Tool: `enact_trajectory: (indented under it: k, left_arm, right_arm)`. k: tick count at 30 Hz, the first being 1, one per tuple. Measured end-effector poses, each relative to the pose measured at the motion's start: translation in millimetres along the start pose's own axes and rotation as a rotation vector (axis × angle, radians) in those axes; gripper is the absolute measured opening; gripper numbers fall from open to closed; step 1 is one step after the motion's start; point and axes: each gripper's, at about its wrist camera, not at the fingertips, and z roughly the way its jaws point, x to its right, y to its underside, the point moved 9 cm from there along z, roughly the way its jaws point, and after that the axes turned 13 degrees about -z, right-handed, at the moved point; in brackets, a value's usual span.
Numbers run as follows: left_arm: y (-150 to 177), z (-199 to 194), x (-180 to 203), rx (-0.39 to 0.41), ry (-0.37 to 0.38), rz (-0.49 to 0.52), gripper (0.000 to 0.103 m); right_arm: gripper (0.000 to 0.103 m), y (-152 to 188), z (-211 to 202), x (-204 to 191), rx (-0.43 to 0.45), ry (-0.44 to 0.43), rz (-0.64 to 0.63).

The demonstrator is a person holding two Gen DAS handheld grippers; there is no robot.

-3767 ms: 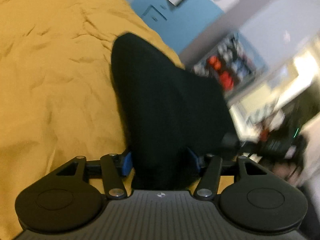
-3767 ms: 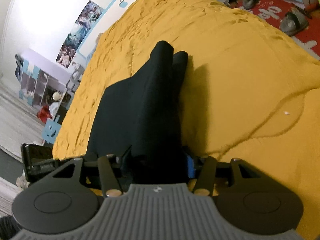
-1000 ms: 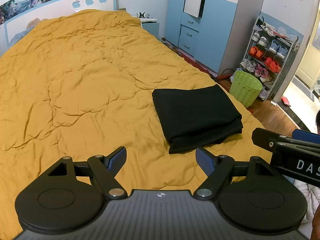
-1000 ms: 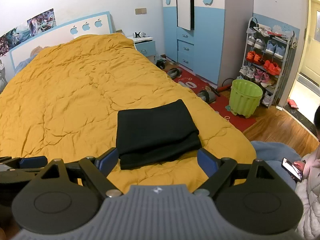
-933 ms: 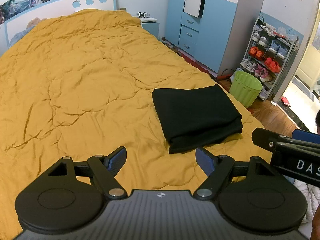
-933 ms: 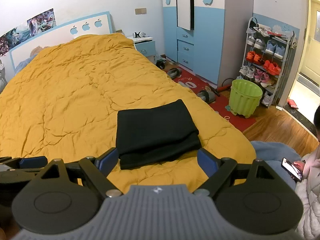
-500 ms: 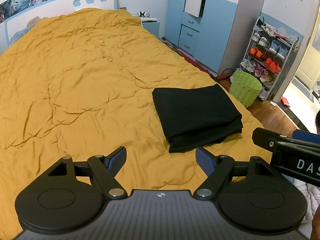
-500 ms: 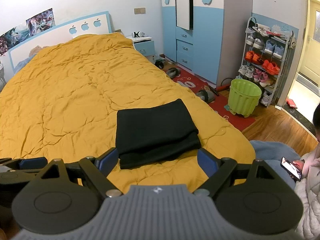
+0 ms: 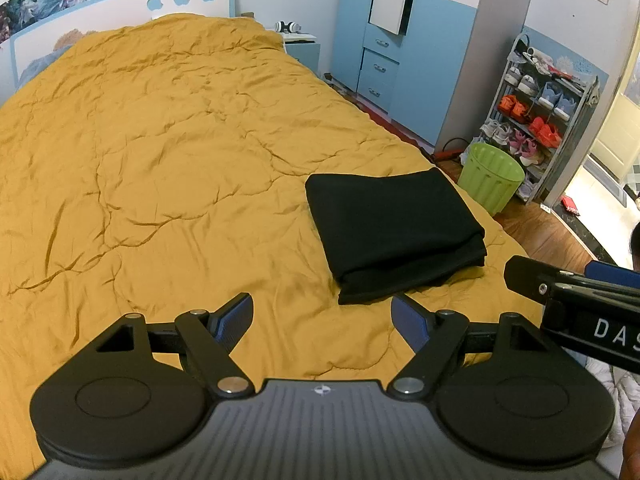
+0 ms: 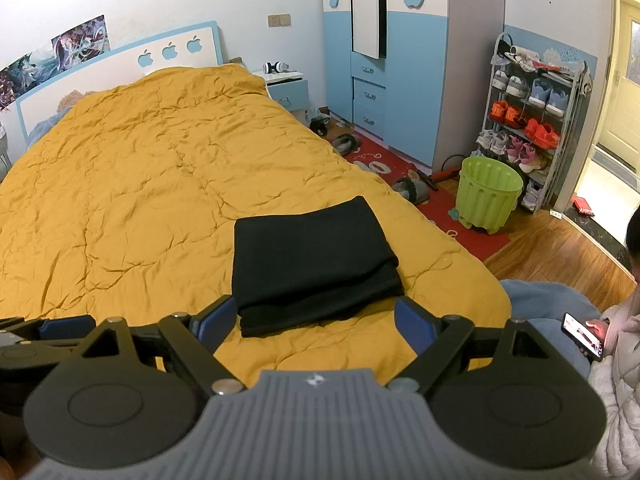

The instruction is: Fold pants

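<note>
I am holding my left gripper (image 9: 322, 314) with its jaws spread wide and nothing between them, and my right gripper (image 10: 316, 320) is gaping just as wide and empty. Both are hovering above the yellow quilt (image 9: 160, 152). Ahead, the black pants (image 10: 310, 260) are lying folded into a neat rectangle near the bed's right edge, with a green bin (image 10: 490, 192) standing on the floor beyond.
</note>
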Motion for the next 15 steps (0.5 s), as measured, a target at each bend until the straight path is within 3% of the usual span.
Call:
enact_trajectory:
  k: [15]
  left_arm:
    - [0.1,-0.1,-0.2,-0.001,0.001,-0.001,0.091]
  right_arm:
    - [0.082,2.5,-0.5,0.3,-0.003,0.002,0.002]
